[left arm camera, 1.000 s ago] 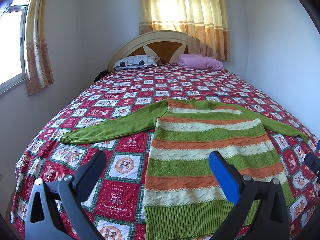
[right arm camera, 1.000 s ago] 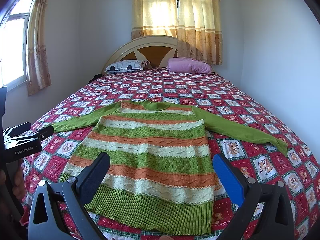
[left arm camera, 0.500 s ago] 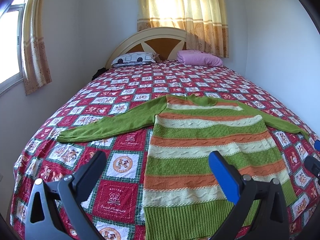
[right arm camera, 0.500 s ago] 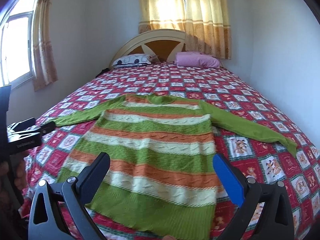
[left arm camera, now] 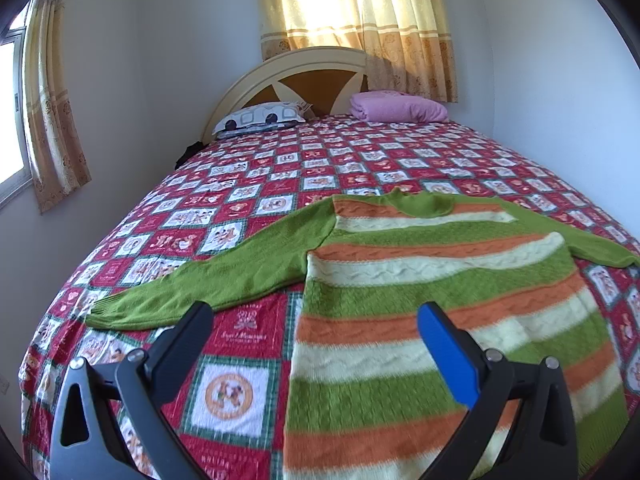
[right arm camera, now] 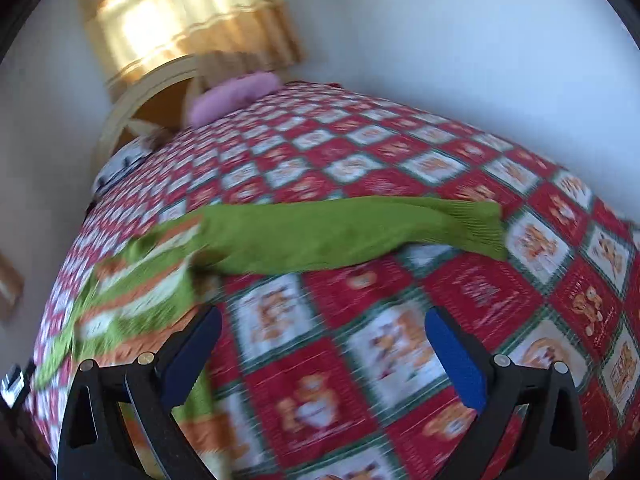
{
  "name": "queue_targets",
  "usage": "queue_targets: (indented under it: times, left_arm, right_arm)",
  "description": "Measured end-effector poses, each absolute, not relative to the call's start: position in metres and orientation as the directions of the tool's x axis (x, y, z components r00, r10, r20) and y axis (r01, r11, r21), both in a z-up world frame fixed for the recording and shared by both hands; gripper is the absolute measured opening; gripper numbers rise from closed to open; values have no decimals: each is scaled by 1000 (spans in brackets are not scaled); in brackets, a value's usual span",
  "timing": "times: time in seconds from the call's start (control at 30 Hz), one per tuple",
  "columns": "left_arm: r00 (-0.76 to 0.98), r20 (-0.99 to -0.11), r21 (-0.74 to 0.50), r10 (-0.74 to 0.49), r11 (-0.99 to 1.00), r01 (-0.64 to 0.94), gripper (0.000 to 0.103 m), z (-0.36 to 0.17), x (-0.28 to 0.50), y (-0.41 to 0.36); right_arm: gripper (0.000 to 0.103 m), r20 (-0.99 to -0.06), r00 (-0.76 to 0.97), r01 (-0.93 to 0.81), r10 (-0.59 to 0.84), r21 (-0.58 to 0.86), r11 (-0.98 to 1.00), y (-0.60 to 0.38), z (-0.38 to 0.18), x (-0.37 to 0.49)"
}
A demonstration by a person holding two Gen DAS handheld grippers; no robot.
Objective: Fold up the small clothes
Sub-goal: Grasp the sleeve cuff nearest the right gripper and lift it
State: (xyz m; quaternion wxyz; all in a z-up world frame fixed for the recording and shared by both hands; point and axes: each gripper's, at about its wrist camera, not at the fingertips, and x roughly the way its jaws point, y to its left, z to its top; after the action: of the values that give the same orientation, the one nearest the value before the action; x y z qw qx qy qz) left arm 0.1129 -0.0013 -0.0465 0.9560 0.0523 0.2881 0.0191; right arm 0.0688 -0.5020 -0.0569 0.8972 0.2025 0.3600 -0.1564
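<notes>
A: We see the bed under its red, white and green checked quilt (left arm camera: 280, 184), and the green, orange and cream striped knitted sweater (left arm camera: 432, 280) lying flat across it, sleeves spread.

B: Our left gripper (left arm camera: 316, 320) hangs above its left edge, fingers released; our right gripper (right arm camera: 324, 326) near the right sleeve (right arm camera: 360, 232), fingers released, empty.

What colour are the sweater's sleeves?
Plain green sleeves; clearest in the left wrist view.

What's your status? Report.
Left gripper open, right gripper open, both empty. Sweater flat on bed, unfolded. Nothing in the way.
</notes>
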Motion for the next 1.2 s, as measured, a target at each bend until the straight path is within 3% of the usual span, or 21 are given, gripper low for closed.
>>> queue_targets:
  times: [0.13,0.23,0.33,0.5,0.57,0.63,0.7,0.9,1.2]
  left_arm:
    - [820,-563,129,103,991,-36,103,-59,142,1]
    - [812,-568,151,137,987,-60,103,-66,161,2]
    - [799,-582,153,150,985,-74,103,-72,180,6]
    - [773,-604,150,193,980,-128,103,-81,206,19]
    - [764,-613,144,202,979,-143,103,-85,213,24]
    - [755,-623,139,205,979,-151,103,-89,218,28]
    - [746,-632,140,209,978,-155,103,-92,220,30]
    - [743,-645,104,180,984,-148,103,-97,221,37]
    - [753,-637,58,164,984,-166,103,-97,209,55]
  right_arm:
    - [87,-745,635,569,-202,275,775,-569,-70,76]
    - [85,-761,600,641,-246,274,717,-610,-79,80]
    - [76,-775,570,677,-271,257,689,-642,-90,92]
    - [71,-817,534,695,-219,277,663,-665,-117,111]
    - [66,-820,511,684,-258,206,700,-655,-119,119]
    - [24,-821,503,663,-269,167,730,-648,-117,126]
    - [11,-815,532,642,-229,212,737,-652,-113,127]
    - [7,-761,598,622,-252,242,745,-652,-65,135]
    - [7,-643,709,496,-289,163,853,-585,42,182]
